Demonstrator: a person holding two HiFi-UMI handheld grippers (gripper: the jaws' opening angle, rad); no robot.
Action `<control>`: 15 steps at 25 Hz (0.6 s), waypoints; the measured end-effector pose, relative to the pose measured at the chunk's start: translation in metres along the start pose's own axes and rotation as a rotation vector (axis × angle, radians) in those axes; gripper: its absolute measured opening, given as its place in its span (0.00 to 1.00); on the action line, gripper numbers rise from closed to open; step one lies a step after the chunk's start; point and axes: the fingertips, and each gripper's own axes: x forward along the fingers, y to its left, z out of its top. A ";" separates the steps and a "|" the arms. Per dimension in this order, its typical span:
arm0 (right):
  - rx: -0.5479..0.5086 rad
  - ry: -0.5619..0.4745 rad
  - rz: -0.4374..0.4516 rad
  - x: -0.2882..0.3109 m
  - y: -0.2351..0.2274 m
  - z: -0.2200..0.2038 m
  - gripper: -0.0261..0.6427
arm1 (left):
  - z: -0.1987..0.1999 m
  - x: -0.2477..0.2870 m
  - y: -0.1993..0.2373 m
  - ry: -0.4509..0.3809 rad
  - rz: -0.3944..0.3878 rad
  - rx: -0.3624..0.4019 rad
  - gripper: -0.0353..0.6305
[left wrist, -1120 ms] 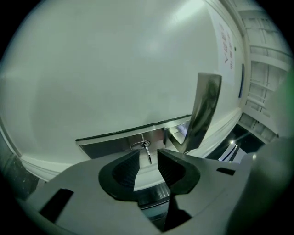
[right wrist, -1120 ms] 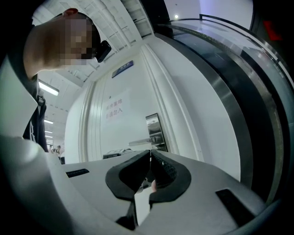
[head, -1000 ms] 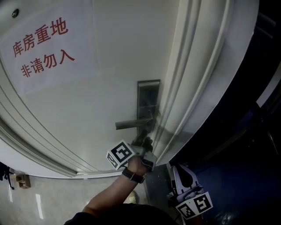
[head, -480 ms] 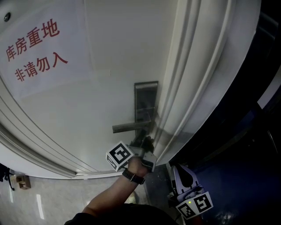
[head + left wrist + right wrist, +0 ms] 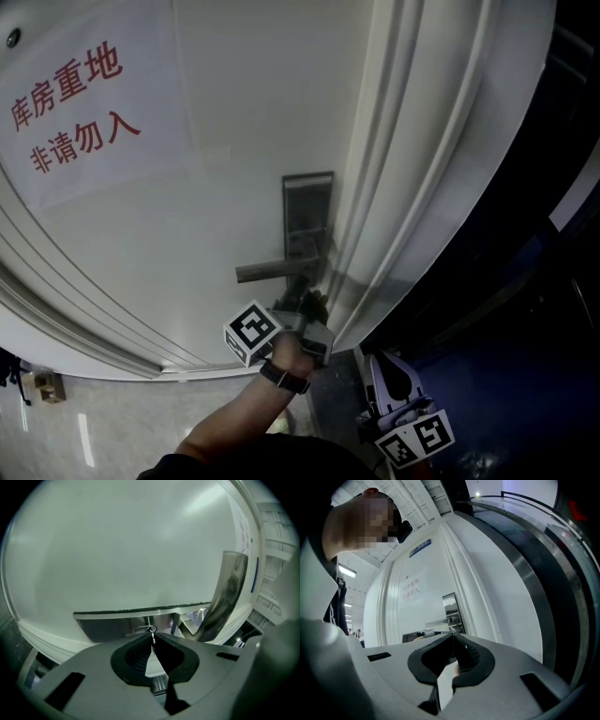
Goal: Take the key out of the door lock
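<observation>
Key (image 5: 152, 635): only a thin edge and wire ring (image 5: 142, 630) show between the closing left tongs (image 5: 153, 641); in the head view those tongs hide it, at 6 o'clock of the lock plate (image 5: 307, 216). Sign (image 5: 84, 103): cut off at the top and left edges. Figures (image 5: 357, 633) at 9 o'clock, right gripper view: too small to tell.

White paper sign (image 5: 94, 103) — red characters, pale tiled floor (image 5: 112, 422)

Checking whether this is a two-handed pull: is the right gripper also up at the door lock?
No, in the head view the right gripper hangs low, well apart from the lock plate on the door.
</observation>
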 end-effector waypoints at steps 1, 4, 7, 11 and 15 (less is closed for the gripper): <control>0.001 0.000 0.000 -0.001 0.000 0.000 0.06 | 0.000 0.000 0.000 -0.002 0.004 -0.003 0.08; 0.004 -0.001 0.003 -0.002 0.000 0.000 0.06 | 0.000 -0.001 0.001 -0.008 0.013 -0.011 0.08; 0.010 -0.009 0.010 -0.003 0.000 0.002 0.06 | 0.000 -0.001 0.001 -0.012 0.022 -0.017 0.07; 0.013 -0.010 0.011 -0.003 -0.001 0.002 0.06 | -0.002 -0.003 0.000 -0.013 0.032 -0.033 0.07; 0.013 -0.010 0.013 -0.003 -0.002 0.002 0.06 | -0.006 -0.006 0.000 -0.009 0.035 -0.030 0.07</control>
